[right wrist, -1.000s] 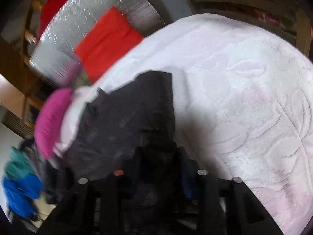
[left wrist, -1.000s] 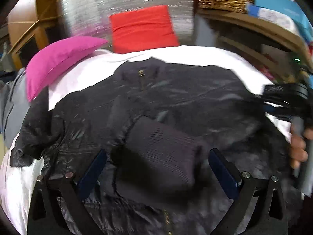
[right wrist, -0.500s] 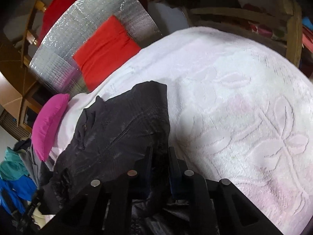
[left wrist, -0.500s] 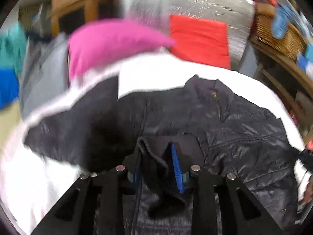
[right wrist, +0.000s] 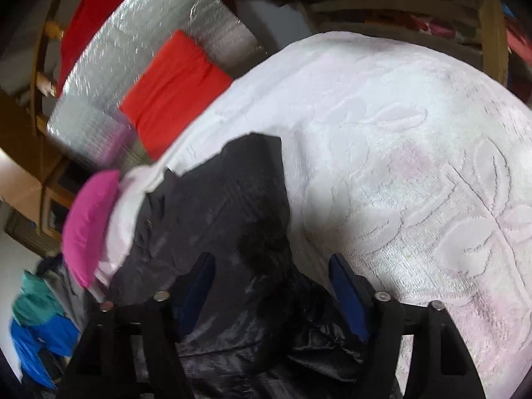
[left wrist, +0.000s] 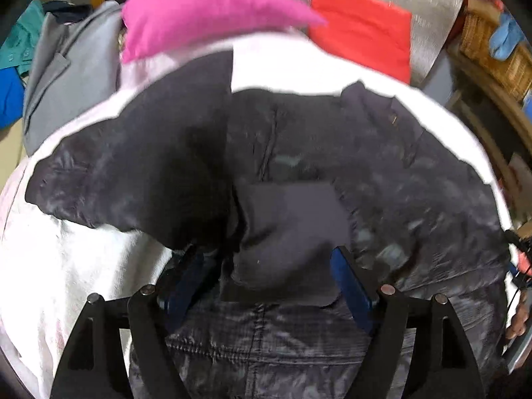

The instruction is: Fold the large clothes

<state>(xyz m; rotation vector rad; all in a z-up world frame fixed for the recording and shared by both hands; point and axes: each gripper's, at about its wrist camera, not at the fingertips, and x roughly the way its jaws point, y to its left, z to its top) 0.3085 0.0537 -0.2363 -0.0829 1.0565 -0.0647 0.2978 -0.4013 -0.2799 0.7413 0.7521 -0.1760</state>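
Across the white bedspread (right wrist: pixel 415 139) I see the black jacket (left wrist: pixel 382 166) spread flat. Its knit cuff (left wrist: pixel 292 232) lies folded onto the body, between the fingers of my left tool (left wrist: pixel 266 286), whose jaws are opening with pads clear of the cloth. My right tool (right wrist: pixel 271 282) is also opening, straddling the jacket's crumpled edge at six o'clock without pinching it. At twelve o'clock a pink pillow (left wrist: pixel 199 10) crowds the jacket's far sleeve; a red cushion (left wrist: pixel 362 26) leans on silver foil sheeting (right wrist: pixel 139 76) at one o'clock. Grey clothing (left wrist: pixel 73 66) is heaped at ten o'clock.
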